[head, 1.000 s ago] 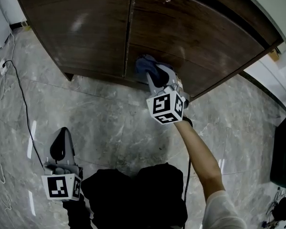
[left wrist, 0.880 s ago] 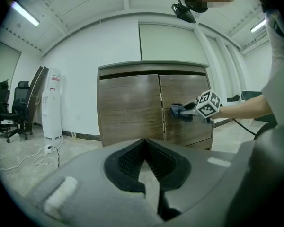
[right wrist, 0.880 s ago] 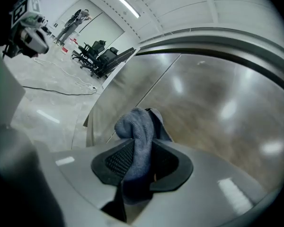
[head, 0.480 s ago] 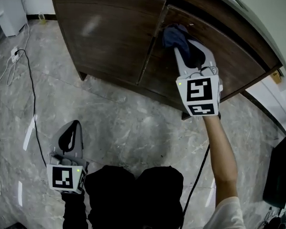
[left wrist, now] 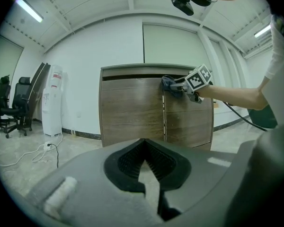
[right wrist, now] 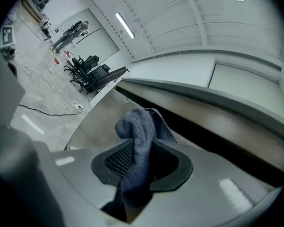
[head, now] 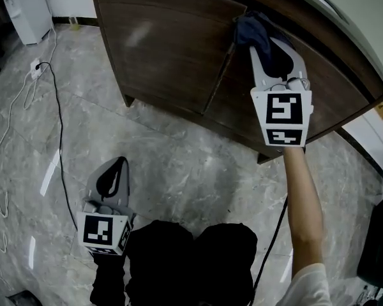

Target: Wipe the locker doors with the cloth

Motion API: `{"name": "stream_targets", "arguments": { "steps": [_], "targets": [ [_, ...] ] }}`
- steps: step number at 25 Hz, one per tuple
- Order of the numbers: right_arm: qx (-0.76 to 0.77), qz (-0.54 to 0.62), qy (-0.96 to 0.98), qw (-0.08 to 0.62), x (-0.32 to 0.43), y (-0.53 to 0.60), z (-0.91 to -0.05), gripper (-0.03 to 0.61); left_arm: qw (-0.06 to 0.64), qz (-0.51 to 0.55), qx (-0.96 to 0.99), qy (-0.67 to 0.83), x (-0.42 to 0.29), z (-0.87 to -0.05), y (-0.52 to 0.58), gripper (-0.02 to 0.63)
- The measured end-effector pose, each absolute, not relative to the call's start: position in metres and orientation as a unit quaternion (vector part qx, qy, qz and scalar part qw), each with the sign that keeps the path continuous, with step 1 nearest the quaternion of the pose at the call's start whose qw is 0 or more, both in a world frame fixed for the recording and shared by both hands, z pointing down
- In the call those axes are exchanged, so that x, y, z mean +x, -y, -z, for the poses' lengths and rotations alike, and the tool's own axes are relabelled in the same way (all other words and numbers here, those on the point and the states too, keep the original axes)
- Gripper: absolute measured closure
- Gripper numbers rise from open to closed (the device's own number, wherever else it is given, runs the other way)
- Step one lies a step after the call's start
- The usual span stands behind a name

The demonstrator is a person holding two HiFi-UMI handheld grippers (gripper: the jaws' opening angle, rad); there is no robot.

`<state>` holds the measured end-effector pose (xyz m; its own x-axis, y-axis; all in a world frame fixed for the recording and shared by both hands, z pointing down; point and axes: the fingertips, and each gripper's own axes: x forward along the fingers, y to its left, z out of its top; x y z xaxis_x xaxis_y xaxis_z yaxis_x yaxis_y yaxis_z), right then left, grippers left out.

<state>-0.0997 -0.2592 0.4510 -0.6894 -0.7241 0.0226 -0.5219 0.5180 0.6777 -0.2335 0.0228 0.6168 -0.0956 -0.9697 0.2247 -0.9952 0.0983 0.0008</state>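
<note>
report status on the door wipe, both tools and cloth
Right tool shut on blue cloth, at top of right door. Left tool shut, empty, held low. Nothing blocking the doors.

Blue cloth (head: 249, 28) in right gripper (head: 270, 44), against right locker door (head: 338, 95) near its top — left gripper (head: 115, 168) low, over grey floor (head: 179, 158)

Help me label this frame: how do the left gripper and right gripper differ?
The right gripper is clamped on the blue cloth; the left gripper is shut on nothing. The right gripper is up at the locker door's top; the left gripper hangs low over the floor. Both carry marker cubes.
</note>
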Motion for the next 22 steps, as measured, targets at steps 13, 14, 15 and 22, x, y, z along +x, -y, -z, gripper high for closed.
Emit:
{"name": "stream_targets", "arguments": {
  "steps": [13,14,15,22],
  "targets": [
    [0.336,0.29,0.868,0.222,-0.125,0.251,-0.625,0.469,0.085,-0.077,0.671,0.733,-0.235,-0.631,-0.019,0.612],
    [0.333,0.287,0.869,0.226,-0.127,0.251,-0.636,0.469,0.087,-0.077,0.67,0.734,-0.236,-0.633,-0.02,0.612],
    [0.331,0.283,0.87,0.23,-0.128,0.25,-0.645,0.469,0.089,-0.077,0.668,0.734,-0.237,-0.634,-0.021,0.612],
    [0.306,0.264,0.869,0.284,-0.139,0.247,-0.728,0.469,0.097,-0.08,0.661,0.739,-0.244,-0.646,-0.024,0.612]
  ]
}}
